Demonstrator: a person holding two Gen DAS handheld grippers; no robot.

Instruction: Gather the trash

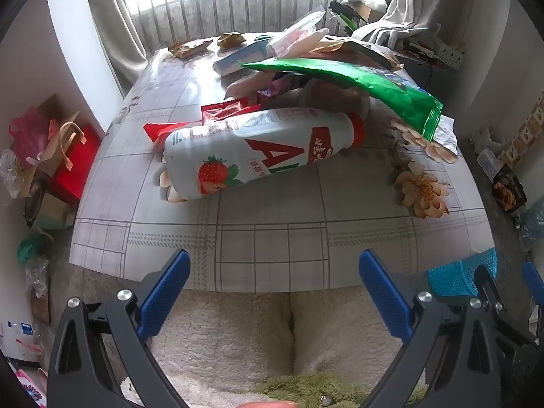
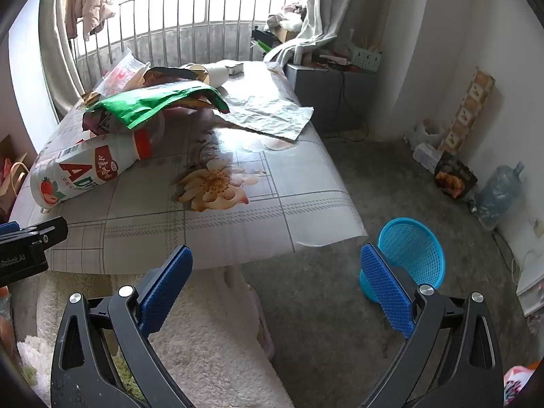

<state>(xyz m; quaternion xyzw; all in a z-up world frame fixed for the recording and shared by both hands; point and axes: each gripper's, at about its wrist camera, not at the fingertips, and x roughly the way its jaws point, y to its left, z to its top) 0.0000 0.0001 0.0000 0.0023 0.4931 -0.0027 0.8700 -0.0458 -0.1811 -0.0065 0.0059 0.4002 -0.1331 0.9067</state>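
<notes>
While both the left hand-held gripper (image 1: 273, 284) and the right hand-held gripper (image 2: 277, 280) gape empty, the bottle (image 1: 258, 151) at twelve o'clock (probably light, slippery) suits a mid-body grasp.

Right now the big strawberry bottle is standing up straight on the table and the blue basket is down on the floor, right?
Not quite. The strawberry bottle lies on its side on the table, as the left wrist view shows. The blue basket is indeed on the floor.

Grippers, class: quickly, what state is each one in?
Left gripper: open, holding nothing.
Right gripper: open, holding nothing.
</notes>
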